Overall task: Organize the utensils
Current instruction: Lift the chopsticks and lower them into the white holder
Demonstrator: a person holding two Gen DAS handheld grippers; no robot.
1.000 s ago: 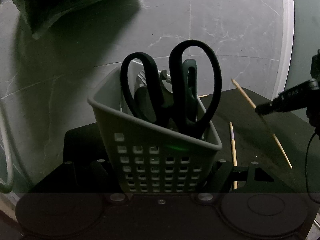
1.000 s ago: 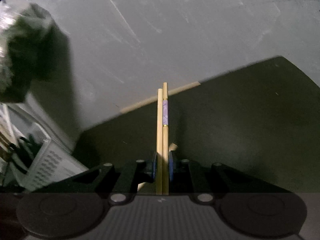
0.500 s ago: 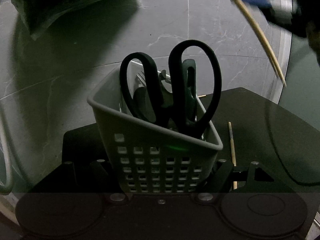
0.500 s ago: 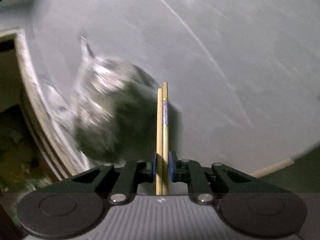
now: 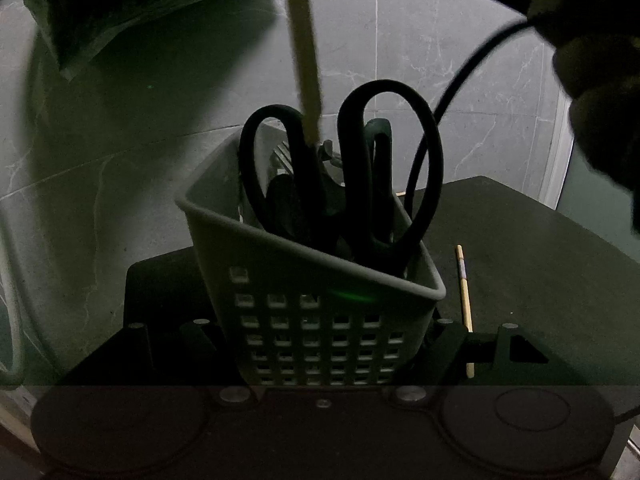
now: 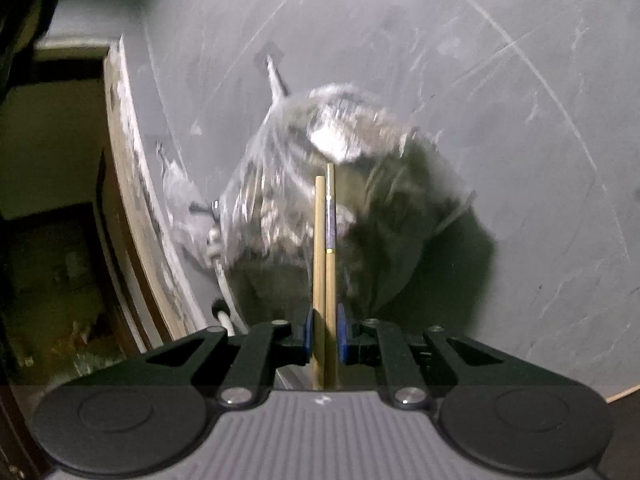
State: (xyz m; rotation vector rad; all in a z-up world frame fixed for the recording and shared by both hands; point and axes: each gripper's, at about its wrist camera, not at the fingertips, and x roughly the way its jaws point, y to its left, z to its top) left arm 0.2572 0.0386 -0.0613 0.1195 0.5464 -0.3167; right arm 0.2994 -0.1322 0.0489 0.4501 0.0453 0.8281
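Observation:
My left gripper [image 5: 322,336] is shut on a grey perforated utensil basket [image 5: 304,280], one finger on each side of it. Black-handled scissors [image 5: 348,168] and other dark utensils stand in the basket. A blurred pair of chopsticks [image 5: 304,60] hangs down from above, with its lower end at the basket's mouth by the left scissor loop. In the right wrist view my right gripper [image 6: 324,332] is shut on these two wooden chopsticks [image 6: 325,240], one with a purple band. Another chopstick [image 5: 464,300] lies on the black table [image 5: 520,260] right of the basket.
A crumpled plastic bag [image 5: 120,0] hangs on the grey tiled wall, seen blurred ahead of the right gripper as the bag [image 6: 340,200]. A person's hand [image 5: 592,80] and a black cable [image 5: 460,92] are at the upper right. A door frame [image 6: 132,200] stands left.
The right gripper rose from the table at the right and swung over the basket with the chopsticks, which now hang steeply above it. The left gripper and basket stayed still.

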